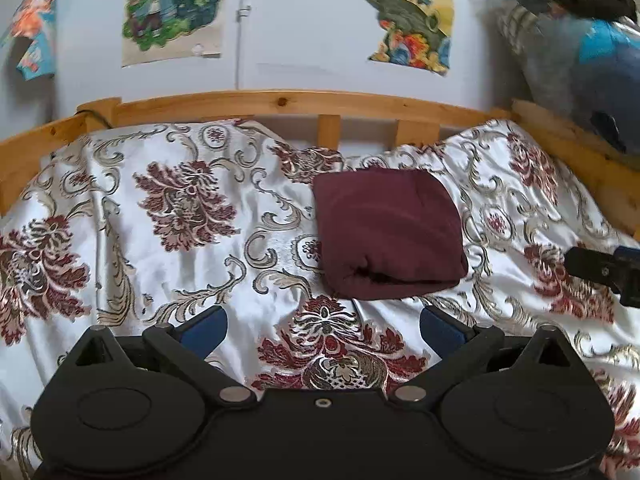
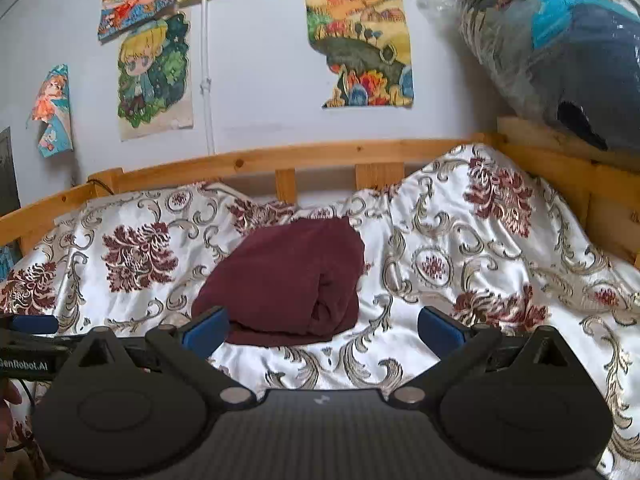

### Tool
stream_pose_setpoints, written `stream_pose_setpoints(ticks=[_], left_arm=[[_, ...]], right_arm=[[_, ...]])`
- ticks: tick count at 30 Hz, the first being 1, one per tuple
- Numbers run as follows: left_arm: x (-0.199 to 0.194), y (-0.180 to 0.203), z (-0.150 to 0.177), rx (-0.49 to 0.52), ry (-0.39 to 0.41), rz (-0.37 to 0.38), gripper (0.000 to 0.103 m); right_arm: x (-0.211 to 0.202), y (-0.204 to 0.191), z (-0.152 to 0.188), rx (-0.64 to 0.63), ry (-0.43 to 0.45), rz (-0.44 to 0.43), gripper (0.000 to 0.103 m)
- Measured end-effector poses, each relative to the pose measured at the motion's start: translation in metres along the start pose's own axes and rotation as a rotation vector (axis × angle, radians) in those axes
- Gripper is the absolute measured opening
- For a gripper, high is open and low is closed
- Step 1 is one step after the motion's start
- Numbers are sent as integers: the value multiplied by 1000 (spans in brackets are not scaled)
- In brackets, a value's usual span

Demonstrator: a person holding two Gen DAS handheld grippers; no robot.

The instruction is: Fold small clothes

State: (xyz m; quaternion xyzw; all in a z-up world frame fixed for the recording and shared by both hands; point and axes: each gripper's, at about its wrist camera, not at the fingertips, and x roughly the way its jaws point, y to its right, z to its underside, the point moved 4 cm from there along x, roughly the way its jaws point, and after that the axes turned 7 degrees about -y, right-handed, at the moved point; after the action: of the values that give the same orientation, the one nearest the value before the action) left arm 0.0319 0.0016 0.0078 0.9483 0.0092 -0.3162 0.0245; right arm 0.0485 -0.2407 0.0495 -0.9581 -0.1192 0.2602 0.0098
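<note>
Here, with the maroon garment point(image 1: 386, 236) lying folded on the bedspread point(image 1: 160, 248), I hold the left tool point(image 1: 323, 330) and right tool point(image 2: 323, 330) spread, empty, and should press the bundle flat, not regrip.

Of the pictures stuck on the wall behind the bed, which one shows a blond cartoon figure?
The blond-figure picture, ringed by green leaves, hanging just left of the white pipe. The landscape picture shows hills, and the small picture far left shows an orange-haired figure.
</note>
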Motion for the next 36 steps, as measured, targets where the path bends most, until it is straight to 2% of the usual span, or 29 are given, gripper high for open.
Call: stream_pose_setpoints(ticks=[10,36], left_arm=[[5,-7,0,-33,-18,-4,102],[4,-6,1,-26,-28,-10,102]], right_arm=[[9,-3,4,-7,-40,-6,103],[7,-3,4,-1,-48,-8,103]])
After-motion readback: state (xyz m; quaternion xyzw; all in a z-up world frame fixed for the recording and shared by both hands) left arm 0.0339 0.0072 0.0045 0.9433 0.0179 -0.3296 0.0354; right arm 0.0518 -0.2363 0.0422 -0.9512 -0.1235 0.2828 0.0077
